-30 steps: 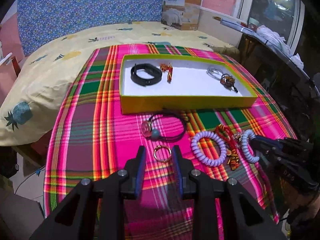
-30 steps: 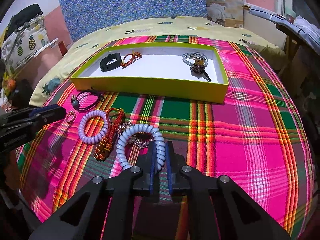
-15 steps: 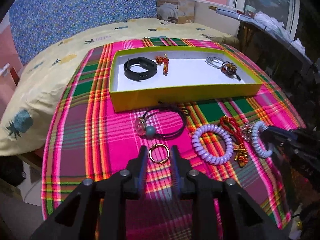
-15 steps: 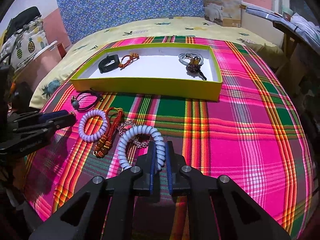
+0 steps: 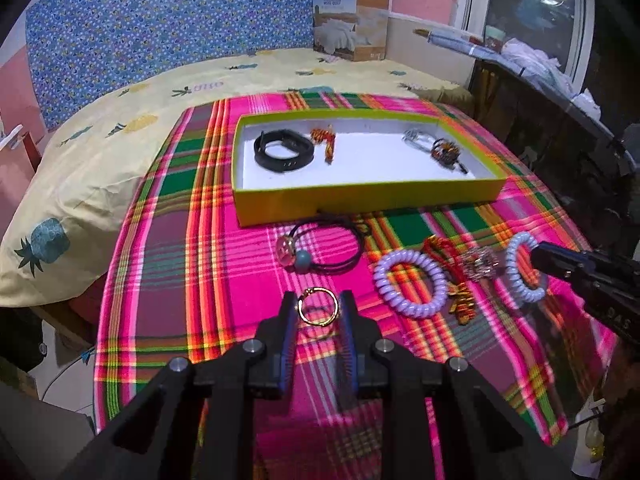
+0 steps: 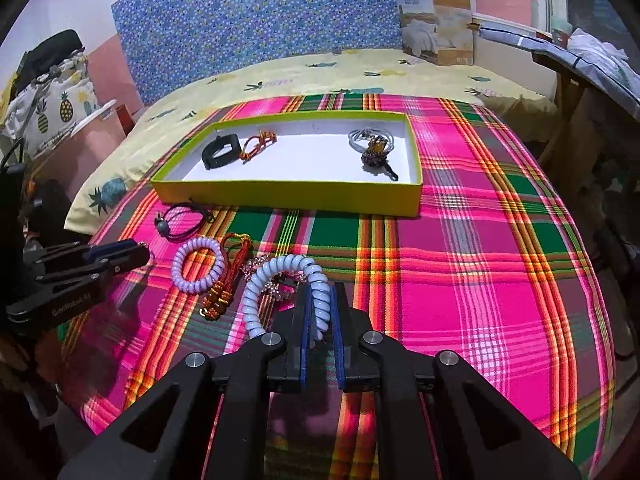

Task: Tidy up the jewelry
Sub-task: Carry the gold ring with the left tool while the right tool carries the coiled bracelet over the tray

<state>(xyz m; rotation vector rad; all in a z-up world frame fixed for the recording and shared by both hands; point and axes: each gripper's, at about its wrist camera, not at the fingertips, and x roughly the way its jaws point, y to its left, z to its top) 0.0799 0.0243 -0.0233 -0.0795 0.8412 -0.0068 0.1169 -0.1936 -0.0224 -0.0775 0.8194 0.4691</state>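
Observation:
My left gripper (image 5: 318,307) is shut on a thin gold ring (image 5: 318,289), which stands upright between the pads just above the plaid cloth. The right gripper (image 6: 320,300) is shut on a pale blue spiral hair tie (image 6: 276,268); its loop sticks out to the left, over a rhinestone piece (image 6: 280,289). In the left wrist view that gripper (image 5: 538,258) and its tie (image 5: 514,270) show at the right. The yellow-green box (image 5: 360,200) lies beyond, holding a black band (image 5: 282,154), an orange cord (image 5: 326,140) and a silver chain with a beaded piece (image 5: 440,150).
On the cloth before the box (image 6: 288,200) lie a black cord with beads (image 5: 328,248), a lilac spiral tie (image 5: 410,284) and a red cord with gold knots (image 5: 456,280). The left gripper (image 6: 140,254) shows at the left of the right wrist view. A pineapple-print bed surrounds the cloth.
The left jaws have narrowed onto the gold ring, which now stands up between the pads. The right gripper has kept its hold on the pale blue tie and risen slightly.

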